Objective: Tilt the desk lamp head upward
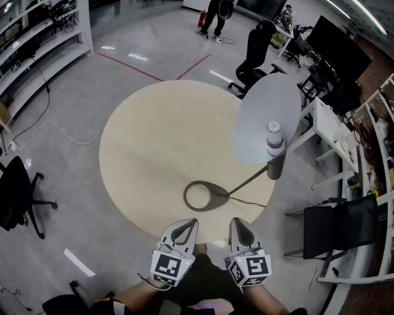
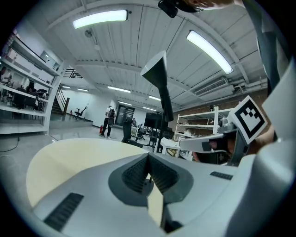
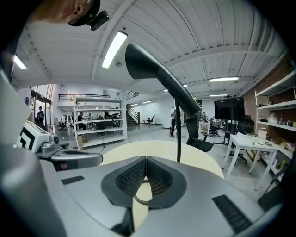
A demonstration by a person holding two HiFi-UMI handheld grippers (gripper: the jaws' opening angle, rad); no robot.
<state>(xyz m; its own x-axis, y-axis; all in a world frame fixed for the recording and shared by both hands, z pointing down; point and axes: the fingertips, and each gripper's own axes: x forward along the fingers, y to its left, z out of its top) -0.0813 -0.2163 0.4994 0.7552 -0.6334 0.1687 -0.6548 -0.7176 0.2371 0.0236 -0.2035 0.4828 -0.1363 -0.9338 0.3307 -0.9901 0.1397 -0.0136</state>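
Observation:
A dark desk lamp stands on the round beige table. Its ring-shaped base lies near the table's front edge, and a thin stem rises right to the wide disc head. Both grippers hover low at the front edge, short of the base. My left gripper is shut with nothing between its jaws, and so is my right gripper. In the right gripper view the lamp head looms overhead and the stem stands just beyond the closed jaws. The left gripper view shows the lamp head edge-on above its jaws.
A lamp cord trails right from the base over the table. Black office chairs and white desks stand to the right. Another chair sits at the left, shelving beyond. A person stands far back.

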